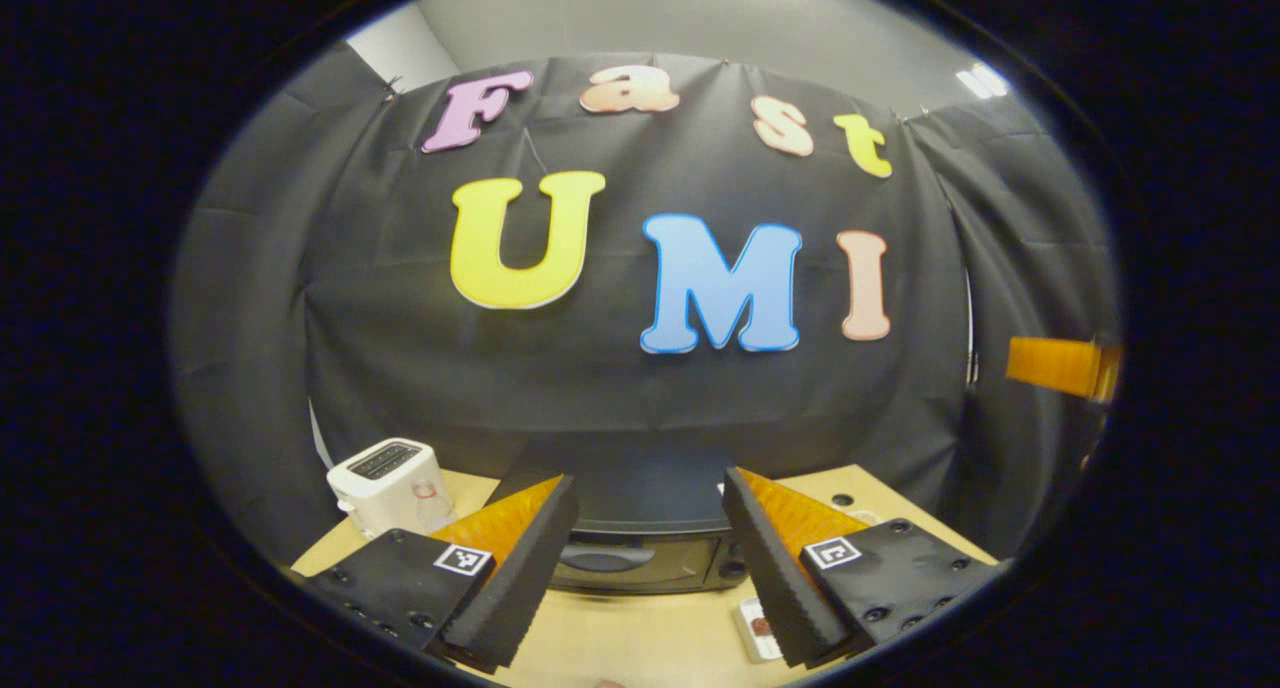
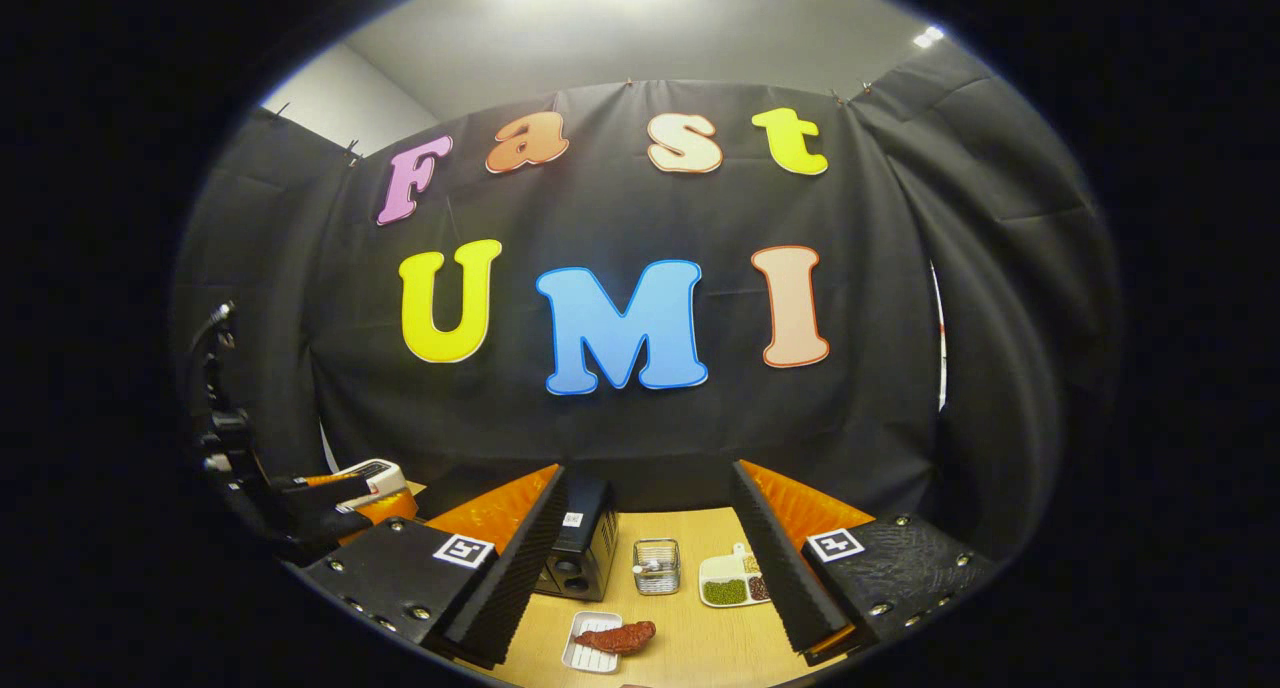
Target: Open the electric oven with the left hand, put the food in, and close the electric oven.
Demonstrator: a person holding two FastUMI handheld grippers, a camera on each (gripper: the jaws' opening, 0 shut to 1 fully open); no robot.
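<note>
The black electric oven [image 1: 640,558] stands on the wooden table straight ahead of my left gripper [image 1: 650,483], its door shut and its handle facing me. The left gripper hangs open in the air, short of the oven, holding nothing. In the right gripper view the oven [image 2: 580,553] is seen from its side. A reddish piece of food [image 2: 622,636] lies on a small white tray [image 2: 585,658] in front of it; the tray's corner [image 1: 757,630] also peeks out by my left gripper's right finger. My right gripper [image 2: 648,471] is open, empty and above the table.
A white toaster [image 1: 385,483] stands left of the oven. A small wire basket [image 2: 657,565] and a divided dish [image 2: 728,580] with green and dark beans sit right of the oven. The other gripper [image 2: 340,503] shows at the left edge.
</note>
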